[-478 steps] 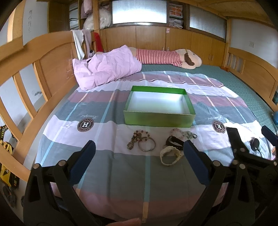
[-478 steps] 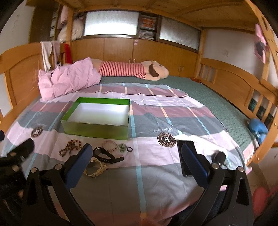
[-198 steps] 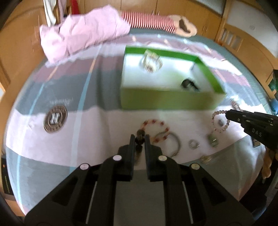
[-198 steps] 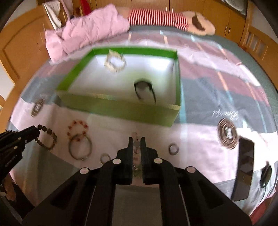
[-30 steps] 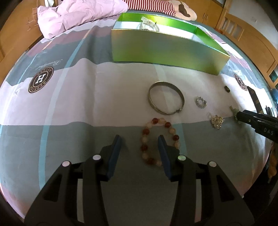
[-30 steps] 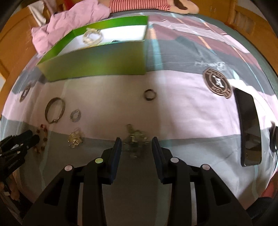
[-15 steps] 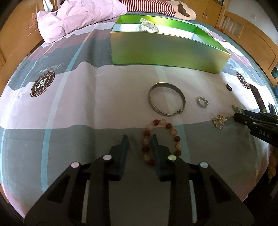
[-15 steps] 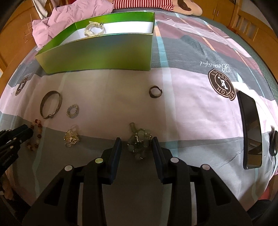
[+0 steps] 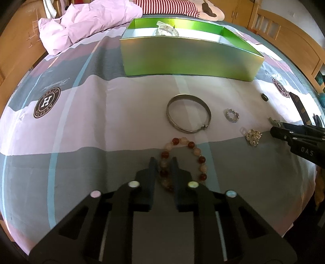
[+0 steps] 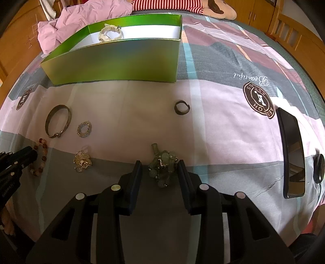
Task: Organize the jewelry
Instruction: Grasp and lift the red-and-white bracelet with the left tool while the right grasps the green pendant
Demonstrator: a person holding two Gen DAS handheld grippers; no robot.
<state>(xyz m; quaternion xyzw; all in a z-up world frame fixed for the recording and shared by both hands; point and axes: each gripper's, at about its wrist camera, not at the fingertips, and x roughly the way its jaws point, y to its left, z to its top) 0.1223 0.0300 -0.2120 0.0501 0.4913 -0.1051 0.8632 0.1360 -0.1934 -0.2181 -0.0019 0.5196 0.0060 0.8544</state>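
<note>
My left gripper [image 9: 163, 162] is shut on the near left side of a red-and-cream bead bracelet [image 9: 195, 150] that lies on the bedspread. My right gripper [image 10: 159, 165] is open, its fingers on either side of a green stone bracelet [image 10: 163, 167]. A silver bangle [image 9: 187, 113], a small sparkly ring [image 9: 231, 115], a gold chain cluster [image 9: 252, 137] and a dark ring [image 10: 181, 108] lie loose on the cloth. The green box [image 9: 189, 54] beyond them holds a cream watch [image 10: 110, 32].
A black phone [image 10: 292, 154] and a round black object [image 10: 319, 168] lie at the right. A pink blanket [image 9: 85, 22] and a striped plush toy [image 9: 172, 6] lie behind the box. Wooden bed rails [image 9: 288, 34] enclose the bed.
My left fingers have closed from wide open onto the bead bracelet. My right gripper has moved forward around the green stone bracelet, still open.
</note>
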